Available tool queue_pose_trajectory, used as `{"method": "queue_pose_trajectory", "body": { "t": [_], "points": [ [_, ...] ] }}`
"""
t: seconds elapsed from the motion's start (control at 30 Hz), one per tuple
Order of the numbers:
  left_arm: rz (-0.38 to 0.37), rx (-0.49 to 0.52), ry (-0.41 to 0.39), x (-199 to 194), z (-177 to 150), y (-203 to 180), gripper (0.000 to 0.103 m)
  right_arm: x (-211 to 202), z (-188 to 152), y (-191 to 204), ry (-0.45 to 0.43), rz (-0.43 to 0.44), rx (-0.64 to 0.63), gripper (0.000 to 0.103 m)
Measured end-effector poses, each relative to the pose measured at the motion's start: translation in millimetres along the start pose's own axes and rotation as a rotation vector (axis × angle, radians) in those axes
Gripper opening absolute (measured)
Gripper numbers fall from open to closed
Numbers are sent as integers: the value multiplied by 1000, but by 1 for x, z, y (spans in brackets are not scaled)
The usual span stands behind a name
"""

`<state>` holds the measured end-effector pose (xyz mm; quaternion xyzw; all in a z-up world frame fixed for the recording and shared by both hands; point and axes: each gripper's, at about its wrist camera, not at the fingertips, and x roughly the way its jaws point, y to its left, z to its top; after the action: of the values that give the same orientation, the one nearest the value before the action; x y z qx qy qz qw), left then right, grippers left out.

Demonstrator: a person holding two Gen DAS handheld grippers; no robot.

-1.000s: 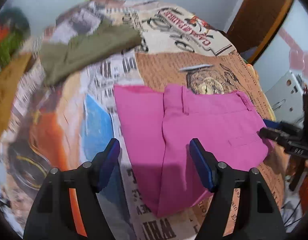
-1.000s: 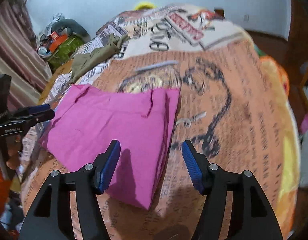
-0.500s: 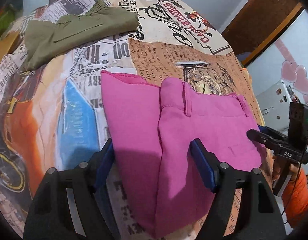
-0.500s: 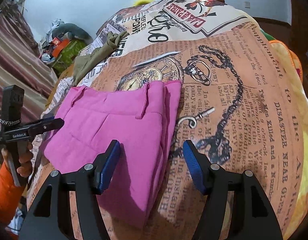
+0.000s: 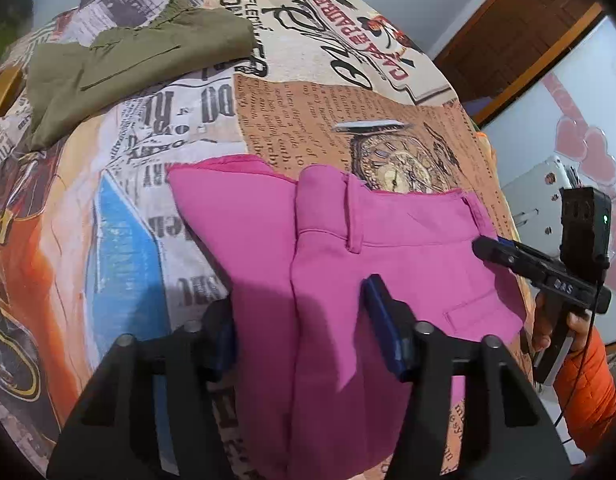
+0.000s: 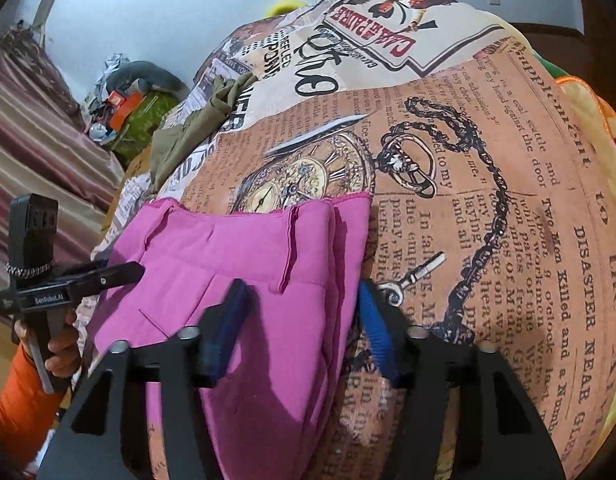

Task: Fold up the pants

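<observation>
Folded pink pants (image 5: pixel 388 240) lie on the newspaper-print bed cover (image 5: pixel 308 112), waistband away from me. My left gripper (image 5: pixel 304 322) straddles the pants' left part near the front edge, with its jaws closing and fabric between them but not pinched. In the right wrist view my right gripper (image 6: pixel 300 318) straddles the right folded edge of the pants (image 6: pixel 248 248), also closing, with cloth between the fingers lying loose. Each gripper shows in the other's view: the right gripper (image 5: pixel 508 256) at the pants' right side, the left gripper (image 6: pixel 108 274) at their left.
Olive-green pants (image 5: pixel 128 60) lie at the far left of the bed cover (image 6: pixel 488 200). Orange sleeves (image 5: pixel 588 380) hold the grippers. A wooden door (image 5: pixel 520 12) and a white machine (image 5: pixel 540 200) stand to the right; clutter (image 6: pixel 120 108) and a curtain (image 6: pixel 28 140) to the left.
Both grippers have come down and forward onto the pink pants. Their jaws have narrowed around the fabric's two front side edges.
</observation>
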<state>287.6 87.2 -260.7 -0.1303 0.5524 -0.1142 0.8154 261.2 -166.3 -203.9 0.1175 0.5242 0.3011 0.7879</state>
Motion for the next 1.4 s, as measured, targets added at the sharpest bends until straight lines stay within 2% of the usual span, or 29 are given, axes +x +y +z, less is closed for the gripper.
{"method": "queue_pose_trajectory", "body": {
  "t": [0.2, 0.33, 0.53, 0.7, 0.9, 1.2, 1.4],
  "points": [
    [37, 41, -6, -1, -1, -12, 32, 0, 3, 8, 14, -15, -13, 23],
    [75, 66, -30, -7, -2, -20, 22, -4, 4, 18, -2, -52, -59, 16],
    [134, 103, -65, -21, -4, -35, 13, -18, 8, 35, -44, -72, -115, 13],
    [144, 117, -103, -44, -5, -42, 11, -34, 13, 50, -82, -64, -145, 12],
    [184, 142, -185, -84, -3, -55, 11, -52, 23, 71, -131, -51, -182, 12],
    [228, 126, -313, -148, 19, -53, 11, -77, 56, 116, -244, -13, -243, 12],
    [272, 118, -383, -182, 41, -41, 11, -79, 81, 144, -281, 0, -297, 12]
  ]
}}
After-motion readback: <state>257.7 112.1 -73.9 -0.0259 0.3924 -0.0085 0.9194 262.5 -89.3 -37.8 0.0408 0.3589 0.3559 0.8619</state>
